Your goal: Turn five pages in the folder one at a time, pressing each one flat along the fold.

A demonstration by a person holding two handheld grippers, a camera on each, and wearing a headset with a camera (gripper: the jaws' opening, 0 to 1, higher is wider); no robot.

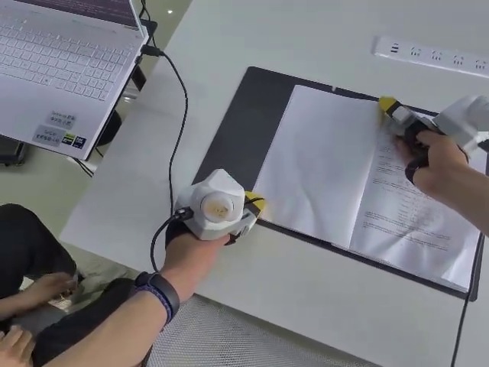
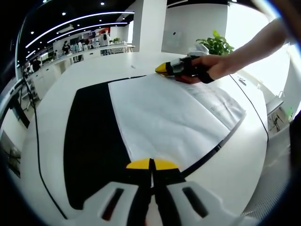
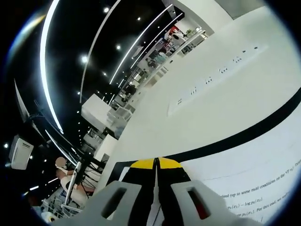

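One white bench (image 1: pixel 306 38) carries one open black folder (image 1: pixel 233 134) at its middle, holding a blank sheet (image 1: pixel 321 160) and a printed sheet (image 1: pixel 416 218). One laptop (image 1: pixel 61 61) sits at the far-left corner and one power strip (image 1: pixel 432 57) by the far edge. Two grippers: the left gripper (image 1: pixel 256 205) is at the folder's near edge and the right gripper (image 1: pixel 387 105) at its far edge, both with jaws pressed together.

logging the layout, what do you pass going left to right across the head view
laptop → left gripper → blank turned page → right gripper
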